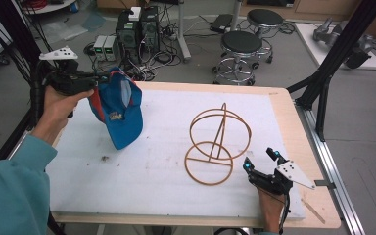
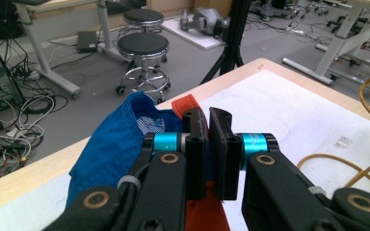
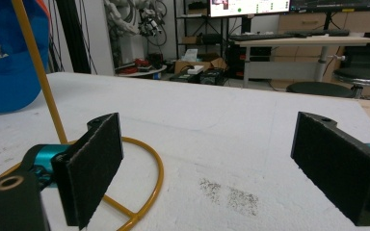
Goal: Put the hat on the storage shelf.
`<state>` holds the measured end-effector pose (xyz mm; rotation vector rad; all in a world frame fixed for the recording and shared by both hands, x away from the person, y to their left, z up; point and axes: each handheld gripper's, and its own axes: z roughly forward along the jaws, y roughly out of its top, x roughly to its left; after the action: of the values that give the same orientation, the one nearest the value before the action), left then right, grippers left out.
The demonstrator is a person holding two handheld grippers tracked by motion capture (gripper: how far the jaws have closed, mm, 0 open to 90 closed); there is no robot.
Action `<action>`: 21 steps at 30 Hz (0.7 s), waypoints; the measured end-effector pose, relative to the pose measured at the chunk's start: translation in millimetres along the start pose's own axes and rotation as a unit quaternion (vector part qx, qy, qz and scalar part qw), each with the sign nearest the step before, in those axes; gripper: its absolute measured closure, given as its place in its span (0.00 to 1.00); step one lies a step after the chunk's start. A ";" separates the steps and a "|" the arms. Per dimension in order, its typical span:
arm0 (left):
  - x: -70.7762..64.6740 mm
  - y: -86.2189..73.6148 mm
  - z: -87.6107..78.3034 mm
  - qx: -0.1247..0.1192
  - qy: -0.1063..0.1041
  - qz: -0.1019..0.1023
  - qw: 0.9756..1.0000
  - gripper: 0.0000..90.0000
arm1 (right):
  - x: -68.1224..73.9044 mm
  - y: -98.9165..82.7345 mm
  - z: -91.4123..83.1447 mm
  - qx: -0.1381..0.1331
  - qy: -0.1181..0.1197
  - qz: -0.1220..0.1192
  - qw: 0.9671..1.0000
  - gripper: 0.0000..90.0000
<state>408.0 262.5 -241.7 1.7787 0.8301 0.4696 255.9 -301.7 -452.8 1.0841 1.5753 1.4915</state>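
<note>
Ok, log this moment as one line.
left gripper: shut on blue cap, lifted | right gripper: open, beside wire stand | cap not on stand

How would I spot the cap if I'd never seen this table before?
Look at the white mat covering the wooden table, then toward its far left corner. There the left gripper holds up a blue cap with a red-orange brim, the only cloth thing here; its neighbour is a bare wire stand.

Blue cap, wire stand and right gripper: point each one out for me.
blue cap [image 1: 122,115], high view, on its crown.
wire stand [image 1: 209,164], high view, on its base ring crossbar.
right gripper [image 1: 260,160], high view, midway between its open jaws.
</note>
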 end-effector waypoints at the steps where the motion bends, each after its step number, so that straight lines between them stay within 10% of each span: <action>1: -0.8 -0.4 0.4 0.002 0.000 0.001 1.000 0.94 | -0.1 0.0 -0.1 0.000 0.000 -0.001 1.000 0.11; 21: -31.7 -12.9 -9.2 0.005 -0.019 0.008 1.000 0.94 | -0.6 0.0 -0.2 -0.001 0.001 -0.001 1.000 0.11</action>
<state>376.3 247.9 -248.1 1.7988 0.7927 0.4423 255.9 -302.3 -452.8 1.0810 1.5748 1.4932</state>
